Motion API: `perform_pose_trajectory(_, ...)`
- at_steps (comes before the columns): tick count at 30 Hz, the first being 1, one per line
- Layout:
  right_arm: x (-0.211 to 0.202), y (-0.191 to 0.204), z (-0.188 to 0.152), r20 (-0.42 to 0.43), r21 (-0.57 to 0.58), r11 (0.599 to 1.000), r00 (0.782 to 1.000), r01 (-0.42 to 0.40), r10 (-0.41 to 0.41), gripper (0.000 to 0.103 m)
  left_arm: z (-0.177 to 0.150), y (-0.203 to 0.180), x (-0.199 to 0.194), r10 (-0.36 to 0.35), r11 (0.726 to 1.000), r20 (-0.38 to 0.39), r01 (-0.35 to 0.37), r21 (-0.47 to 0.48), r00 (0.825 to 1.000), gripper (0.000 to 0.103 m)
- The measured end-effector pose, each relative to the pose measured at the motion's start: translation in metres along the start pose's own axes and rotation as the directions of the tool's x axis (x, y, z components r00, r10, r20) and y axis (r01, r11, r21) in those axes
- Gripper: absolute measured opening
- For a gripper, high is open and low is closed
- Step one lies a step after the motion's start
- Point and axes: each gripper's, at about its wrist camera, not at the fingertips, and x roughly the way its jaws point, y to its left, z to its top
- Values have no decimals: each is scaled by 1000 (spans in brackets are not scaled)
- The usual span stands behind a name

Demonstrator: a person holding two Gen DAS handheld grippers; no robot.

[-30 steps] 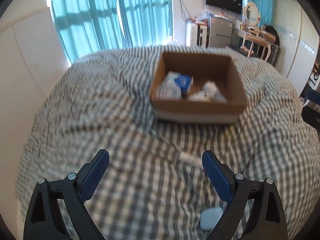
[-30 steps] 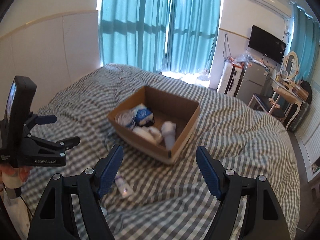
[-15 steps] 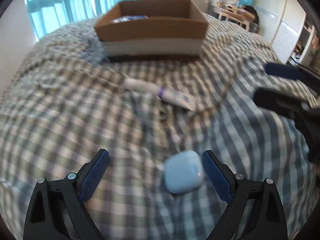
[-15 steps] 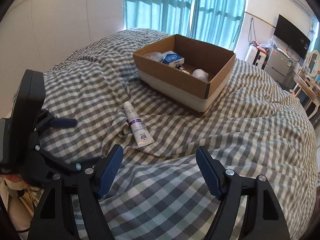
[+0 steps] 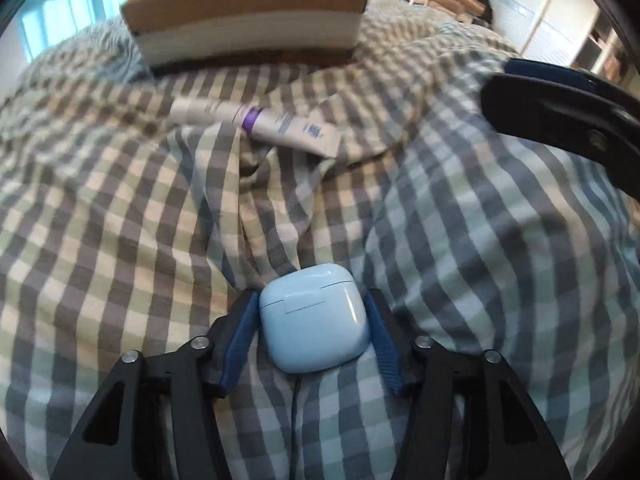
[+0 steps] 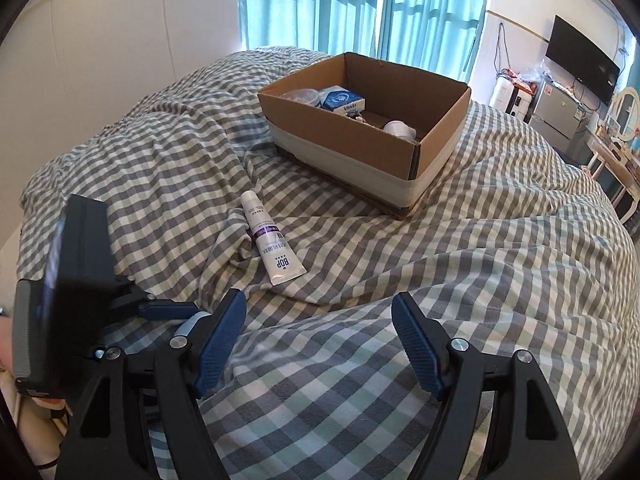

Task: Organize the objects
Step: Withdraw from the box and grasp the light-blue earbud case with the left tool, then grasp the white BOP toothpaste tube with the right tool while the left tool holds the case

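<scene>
My left gripper point(image 5: 314, 312) is shut on a light blue earbud case point(image 5: 314, 316) that lies on the checked bedspread point(image 5: 120, 216). A white tube with a purple band point(image 5: 260, 124) lies further ahead, in front of the cardboard box point(image 5: 248, 12). In the right wrist view my right gripper point(image 6: 320, 320) is open and empty above the bedspread. The tube point(image 6: 272, 236) lies ahead of it and the box point(image 6: 360, 136) holds a blue and white carton point(image 6: 343, 101) and other small items. The left gripper point(image 6: 168, 308) shows at the lower left.
The bedspread is wrinkled, with a fold beside the tube point(image 6: 232, 236). A white wall point(image 6: 100, 40) lies to the left, teal curtains point(image 6: 360, 4) behind the bed. A fridge and dressing table point(image 6: 560, 112) stand at the far right. The right gripper's finger point(image 5: 560, 108) shows in the left wrist view.
My left gripper came down and forward over the blue case and shut on it. My right gripper lowered and moved a little nearer to the tube and box, still open.
</scene>
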Motion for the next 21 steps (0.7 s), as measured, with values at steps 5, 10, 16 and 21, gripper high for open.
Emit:
perform_pose_trajectory(5,-2,-1,0,8,1,1000,1000,9,-9,75,1,3,-9,-20,1000,-4,20,-13,1000,54)
perform_pose_trajectory(10,-6,-4,3,27,24,1000,1000,2,-2,75,7,8,-46,-63,998,87,64,-10,994,54)
perform_pose_trajectory(16,2,-2,21,24,32,999,999,-40,39,75,43,33,-86,3,999,210,7,-48,978,54)
perform_pose_trajectory(21,36,9,48,-25,13,997,997,-76,77,75,69,64,-92,168,982,232,-143,-120,958,54)
